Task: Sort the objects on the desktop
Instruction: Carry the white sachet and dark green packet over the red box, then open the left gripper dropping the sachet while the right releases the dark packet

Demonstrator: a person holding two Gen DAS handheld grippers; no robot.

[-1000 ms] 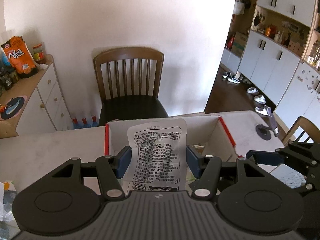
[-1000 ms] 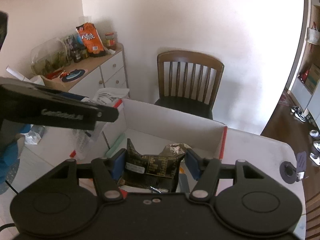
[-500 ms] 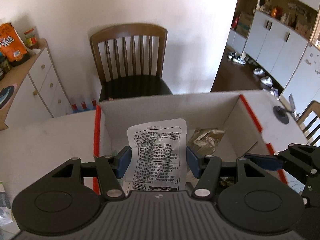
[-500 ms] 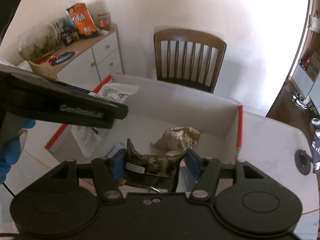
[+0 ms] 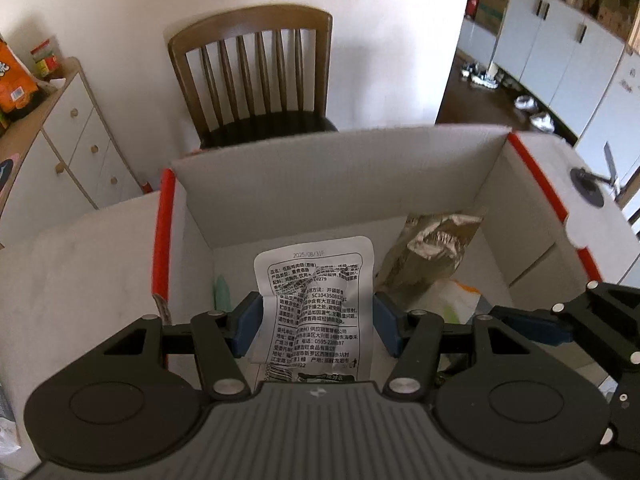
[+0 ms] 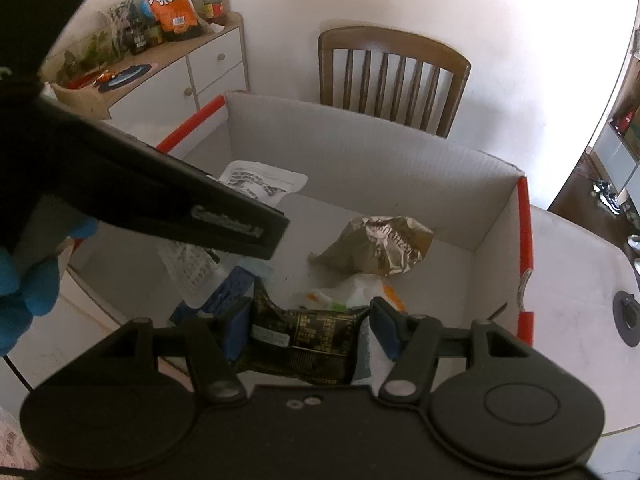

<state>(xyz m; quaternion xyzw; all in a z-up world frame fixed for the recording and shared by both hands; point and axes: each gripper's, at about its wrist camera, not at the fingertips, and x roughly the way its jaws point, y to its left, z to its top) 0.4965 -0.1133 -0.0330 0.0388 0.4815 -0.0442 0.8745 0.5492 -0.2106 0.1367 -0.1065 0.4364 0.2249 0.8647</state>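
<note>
Landmark: white cardboard box [image 5: 332,168] with red-taped rims, open-topped, on a pale table [image 5: 80,264].

Left of box: white sideboard [image 5: 76,148] carrying an orange snack bag [image 6: 170,4]; a blue-gloved hand [image 6: 24,280] at the frame edge.

Over the box's left part: left gripper [image 5: 316,322], jaws at mid width, clamped on a white printed sachet [image 5: 316,304] that hangs above the box floor.

Inside the box, centre to right: a crumpled foil wrapper [image 6: 380,246] on the floor, with a white-and-orange packet [image 6: 360,292] just before it.

Over the box's near side: right gripper [image 6: 310,330], jaws likewise at mid width, closed on a black printed packet [image 6: 308,340].

Behind the box: wooden chair [image 5: 256,76].

Progress, judged: some wrappers already lie in the box; both held packets are above it and not yet released. What remains on the table cannot be told.

View differences: the right wrist view alone shows the gloved hand and the black packet; the left view alone shows a pale green item [image 5: 222,294], possibly a wrapper, by the box's left wall.
</note>
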